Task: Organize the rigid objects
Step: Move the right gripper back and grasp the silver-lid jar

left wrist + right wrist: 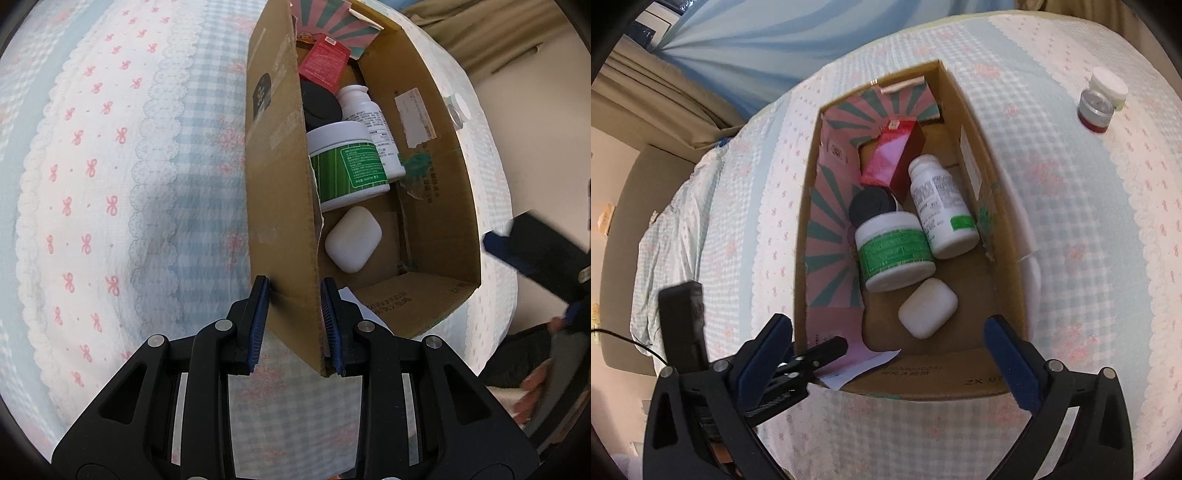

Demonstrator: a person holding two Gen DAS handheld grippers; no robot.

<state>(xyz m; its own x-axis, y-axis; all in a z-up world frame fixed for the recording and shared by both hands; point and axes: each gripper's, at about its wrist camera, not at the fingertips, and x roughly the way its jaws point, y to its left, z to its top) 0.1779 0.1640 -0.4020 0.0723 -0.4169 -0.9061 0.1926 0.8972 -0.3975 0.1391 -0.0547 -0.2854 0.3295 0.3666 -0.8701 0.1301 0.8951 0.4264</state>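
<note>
A cardboard box (pixel 993 221) stands on the bed. In it lie a white soap-like case (pixel 928 308), a green-labelled white jar (pixel 894 251), a white bottle (pixel 942 206), a black-lidded jar (pixel 870 205) and a red carton (pixel 892 153). The same things show in the left wrist view: case (pixel 352 238), jar (pixel 347 166), bottle (pixel 369 122), carton (pixel 323 61). My left gripper (pixel 295 325) is shut on the box's near left wall (pixel 280 184). My right gripper (pixel 890 354) is open and empty above the box's near end.
A small clear jar with red contents and a white-capped pot (pixel 1099 101) stand on the bedspread (pixel 1071 221) right of the box. The left gripper's body (pixel 798 369) shows in the right wrist view. Curtains hang beyond the bed.
</note>
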